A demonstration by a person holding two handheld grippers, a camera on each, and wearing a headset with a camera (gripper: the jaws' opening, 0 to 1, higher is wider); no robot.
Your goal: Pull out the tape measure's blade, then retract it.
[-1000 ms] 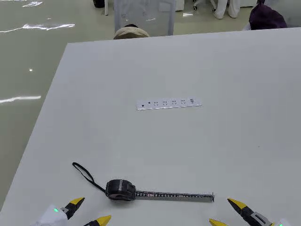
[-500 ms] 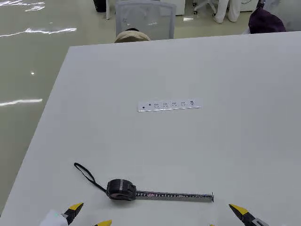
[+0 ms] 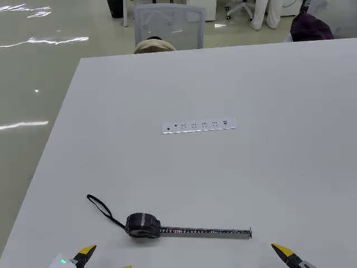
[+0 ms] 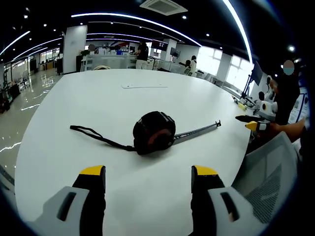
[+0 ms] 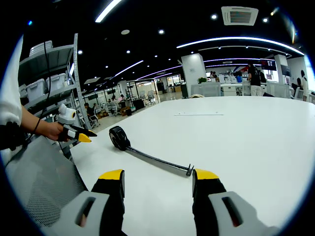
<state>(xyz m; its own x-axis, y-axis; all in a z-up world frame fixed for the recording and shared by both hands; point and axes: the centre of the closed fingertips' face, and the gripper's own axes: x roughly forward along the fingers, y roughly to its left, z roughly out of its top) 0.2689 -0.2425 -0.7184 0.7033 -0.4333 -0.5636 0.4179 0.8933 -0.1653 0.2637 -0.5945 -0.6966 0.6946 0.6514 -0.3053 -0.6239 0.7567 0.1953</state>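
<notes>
A black tape measure [image 3: 143,225] lies near the table's front edge, its blade [image 3: 205,231] drawn out to the right and ending in a hook [image 3: 250,232]. A black wrist strap [image 3: 100,207] trails off to the left. In the left gripper view the case [image 4: 154,132] lies ahead of my open left gripper [image 4: 147,177], apart from it. The right gripper [image 5: 159,181] is open, with the blade's hook [image 5: 188,170] just ahead of its jaws. In the head view the left gripper's yellow tips [image 3: 86,251] show at bottom left and a right fingertip [image 3: 281,250] at bottom right.
A white power strip [image 3: 198,125] lies flat at the middle of the white table [image 3: 268,100]. A grey chair [image 3: 168,25] stands beyond the far edge. The table's left edge [image 3: 50,139] drops to a shiny floor.
Both grippers have drawn back toward the front edge and show less in the head view. The tape measure lies where it was, blade still out.
</notes>
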